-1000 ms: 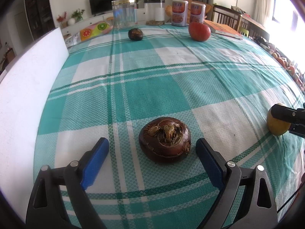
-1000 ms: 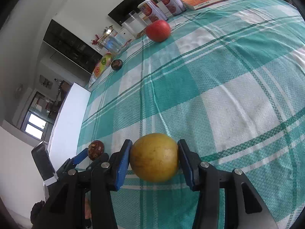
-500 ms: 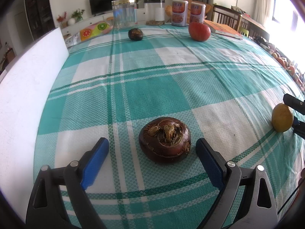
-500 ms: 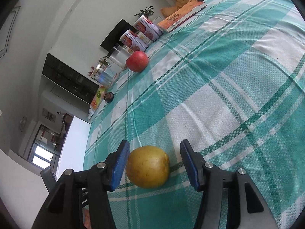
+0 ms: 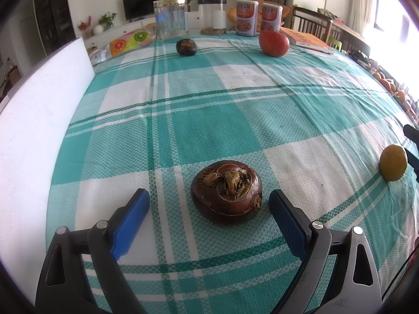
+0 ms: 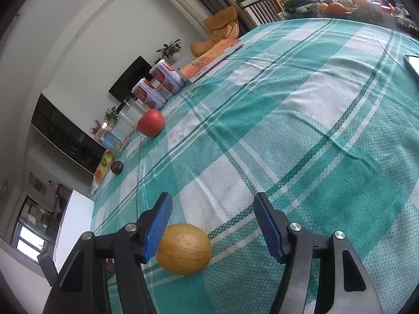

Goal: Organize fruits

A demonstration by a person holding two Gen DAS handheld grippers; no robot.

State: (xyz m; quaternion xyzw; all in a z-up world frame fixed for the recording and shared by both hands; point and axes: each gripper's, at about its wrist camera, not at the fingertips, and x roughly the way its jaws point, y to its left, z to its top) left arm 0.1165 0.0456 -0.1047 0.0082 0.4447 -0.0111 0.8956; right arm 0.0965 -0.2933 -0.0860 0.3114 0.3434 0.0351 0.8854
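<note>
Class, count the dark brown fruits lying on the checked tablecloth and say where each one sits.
2. One dark brown fruit lies between the fingers of the open left claw; the other sits at the far end, before the clear jar. None seems hidden.

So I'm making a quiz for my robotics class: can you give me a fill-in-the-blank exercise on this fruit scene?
1. The right gripper has its jaws ____ around the yellow fruit.
2. The dark brown fruit sits between the jaws of the ____ gripper.
3. The fruit standing near the two printed tins at the far edge is ____ in colour.
4. The tablecloth has a checked pattern of white and ____.

Missing words: open; left; red; teal
</note>
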